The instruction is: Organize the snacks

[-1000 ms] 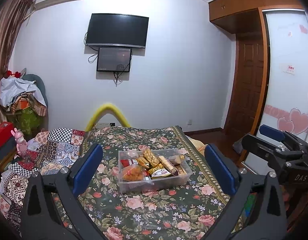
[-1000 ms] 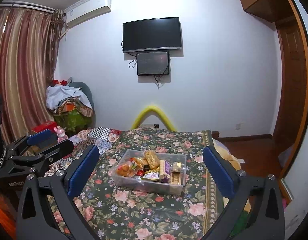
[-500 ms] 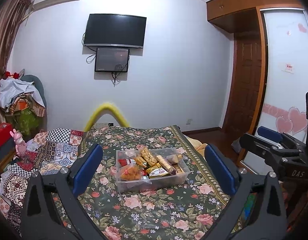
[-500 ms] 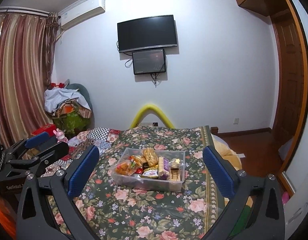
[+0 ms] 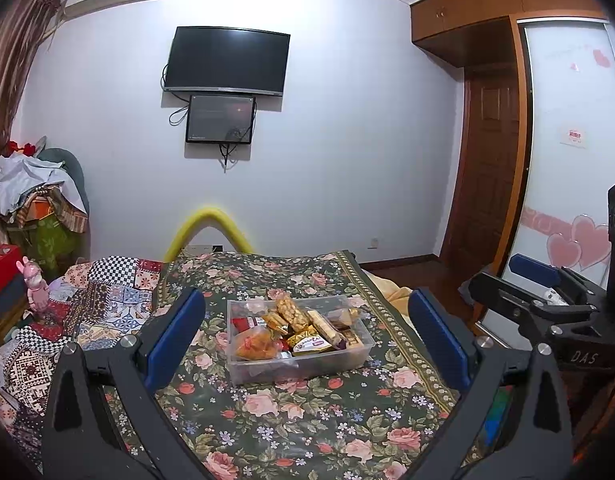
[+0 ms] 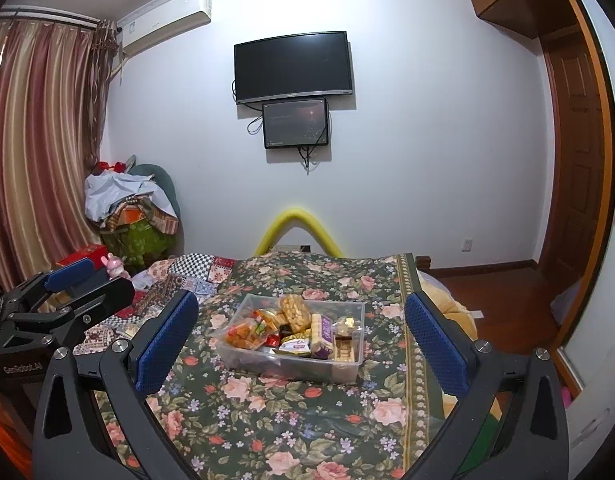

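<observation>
A clear plastic bin [image 5: 299, 364] full of wrapped snacks sits on a dark floral bedspread [image 5: 267, 420]; it also shows in the right wrist view [image 6: 291, 364]. An orange snack bag [image 5: 253, 345] lies at its front left, biscuit packs in the middle. My left gripper [image 5: 305, 340] is open and empty, held back from the bin. My right gripper [image 6: 301, 338] is open and empty, also short of the bin. The right gripper shows at the left view's right edge [image 5: 547, 300]; the left gripper shows at the right view's left edge [image 6: 67, 296].
A patchwork quilt [image 5: 79, 304] lies left of the bedspread. A yellow foam arch [image 5: 207, 228] stands at the bed's far end. A clothes pile [image 6: 127, 208] and curtains are at the left. A wooden door and wardrobe [image 5: 487, 168] are at the right.
Both views have shifted slightly; the bin sits a little further left in the left view and a little higher in the right view. Both grippers stay open.
</observation>
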The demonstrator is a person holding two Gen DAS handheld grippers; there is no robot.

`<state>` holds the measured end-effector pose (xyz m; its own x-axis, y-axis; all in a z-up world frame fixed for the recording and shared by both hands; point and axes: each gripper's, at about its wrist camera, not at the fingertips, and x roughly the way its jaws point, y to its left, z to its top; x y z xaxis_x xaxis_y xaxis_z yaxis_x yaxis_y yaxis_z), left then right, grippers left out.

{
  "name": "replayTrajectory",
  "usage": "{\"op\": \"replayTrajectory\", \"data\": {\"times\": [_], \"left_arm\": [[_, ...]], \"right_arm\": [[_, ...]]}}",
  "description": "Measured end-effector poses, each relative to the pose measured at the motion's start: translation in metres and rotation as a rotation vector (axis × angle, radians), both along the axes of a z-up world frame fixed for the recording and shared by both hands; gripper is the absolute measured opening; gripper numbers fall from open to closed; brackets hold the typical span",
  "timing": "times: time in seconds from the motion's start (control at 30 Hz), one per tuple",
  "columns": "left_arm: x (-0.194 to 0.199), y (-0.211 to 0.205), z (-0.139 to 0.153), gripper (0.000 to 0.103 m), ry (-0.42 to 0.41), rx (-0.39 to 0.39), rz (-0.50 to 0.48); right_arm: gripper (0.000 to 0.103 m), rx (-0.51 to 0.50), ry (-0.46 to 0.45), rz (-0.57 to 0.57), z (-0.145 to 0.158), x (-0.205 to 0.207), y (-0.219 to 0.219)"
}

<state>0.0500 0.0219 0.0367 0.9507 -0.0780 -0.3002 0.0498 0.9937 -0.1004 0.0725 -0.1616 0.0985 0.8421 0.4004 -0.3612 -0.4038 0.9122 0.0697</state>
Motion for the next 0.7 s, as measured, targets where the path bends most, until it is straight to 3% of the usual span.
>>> {"op": "replayTrajectory", "data": {"times": [0.7], "left_arm": [[-0.0039,0.0022,0.0004,0.103,0.008,-0.011,-0.036]], "right_arm": [[0.103,0.007,-0.005,0.0,0.0019,0.0006,-0.0014]]}}
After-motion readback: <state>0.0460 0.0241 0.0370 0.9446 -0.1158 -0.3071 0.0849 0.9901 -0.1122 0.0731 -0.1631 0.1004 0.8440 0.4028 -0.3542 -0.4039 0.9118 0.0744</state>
